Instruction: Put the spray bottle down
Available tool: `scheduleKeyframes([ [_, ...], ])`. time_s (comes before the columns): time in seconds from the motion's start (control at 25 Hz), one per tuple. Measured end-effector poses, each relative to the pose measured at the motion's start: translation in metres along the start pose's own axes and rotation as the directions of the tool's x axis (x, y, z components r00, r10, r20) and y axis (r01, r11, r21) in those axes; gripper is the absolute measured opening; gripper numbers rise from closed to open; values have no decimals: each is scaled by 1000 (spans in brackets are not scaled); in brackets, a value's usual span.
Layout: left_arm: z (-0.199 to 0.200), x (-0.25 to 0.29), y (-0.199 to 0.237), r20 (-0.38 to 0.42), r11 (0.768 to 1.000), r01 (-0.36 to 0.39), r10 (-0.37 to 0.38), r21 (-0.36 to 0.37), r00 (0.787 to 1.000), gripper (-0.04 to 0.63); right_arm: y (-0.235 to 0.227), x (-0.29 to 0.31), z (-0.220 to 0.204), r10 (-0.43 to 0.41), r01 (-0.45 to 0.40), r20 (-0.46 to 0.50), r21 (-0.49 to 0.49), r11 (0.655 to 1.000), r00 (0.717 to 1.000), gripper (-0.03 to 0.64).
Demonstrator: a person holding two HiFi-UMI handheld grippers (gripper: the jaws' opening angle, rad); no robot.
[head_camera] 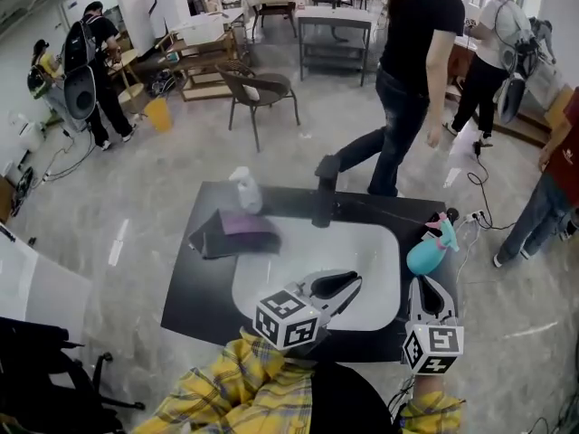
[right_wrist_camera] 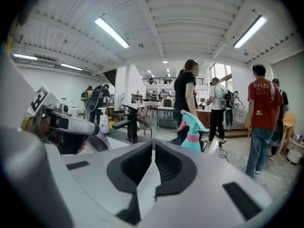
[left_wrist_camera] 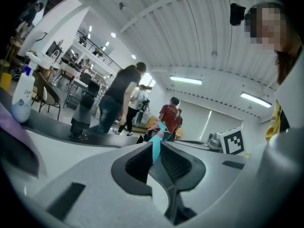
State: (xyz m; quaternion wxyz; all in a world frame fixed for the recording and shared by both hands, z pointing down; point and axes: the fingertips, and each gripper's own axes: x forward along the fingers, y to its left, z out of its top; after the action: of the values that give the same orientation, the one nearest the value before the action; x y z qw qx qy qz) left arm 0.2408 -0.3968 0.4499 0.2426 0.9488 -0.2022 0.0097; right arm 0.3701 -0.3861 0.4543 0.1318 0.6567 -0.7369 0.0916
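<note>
The teal spray bottle [head_camera: 430, 253] with a pink trigger stands upright at the right end of the black counter [head_camera: 190, 297], free of both grippers. My right gripper [head_camera: 423, 284] sits just short of it, jaws shut and empty. In the right gripper view the bottle [right_wrist_camera: 192, 136] rises a little right of the shut right gripper [right_wrist_camera: 153, 148]. My left gripper [head_camera: 353, 284] hovers over the white sink [head_camera: 380, 242], jaws closed with nothing between them. In the left gripper view the far-off bottle [left_wrist_camera: 159, 129] shows above the left gripper [left_wrist_camera: 156, 151].
A black faucet [head_camera: 324, 193] stands behind the sink. A white soap bottle [head_camera: 245, 191] and a dark cloth with a purple patch [head_camera: 231, 233] lie at the counter's left. A person in black [head_camera: 407, 70] walks past behind; others stand around. A chair [head_camera: 258, 93] is further back.
</note>
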Motion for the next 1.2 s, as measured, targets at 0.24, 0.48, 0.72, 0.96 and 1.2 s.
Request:
scheduleKeyframes([
  [0.24,-1,-29,1,-6,1000,-11,11,0,1000,46,39,-7,0,40,-40,-3,18,999,999,15],
  [0.48,-6,-62,1,-6,1000,-27,27,-6,1000,46,80,-17,-5,86,-86,-12,28,996,996,9],
  [0.72,-12,-94,4,4,998,-55,55,-19,998,46,116,-26,-12,135,-134,-28,30,991,990,6],
  [0.96,-20,-126,8,15,995,-92,92,-34,996,46,147,-36,-17,169,-168,-34,28,985,985,6],
  [1.2,-26,-158,2,30,993,-112,114,-44,993,46,175,-52,-22,193,-192,-38,37,981,980,6],
])
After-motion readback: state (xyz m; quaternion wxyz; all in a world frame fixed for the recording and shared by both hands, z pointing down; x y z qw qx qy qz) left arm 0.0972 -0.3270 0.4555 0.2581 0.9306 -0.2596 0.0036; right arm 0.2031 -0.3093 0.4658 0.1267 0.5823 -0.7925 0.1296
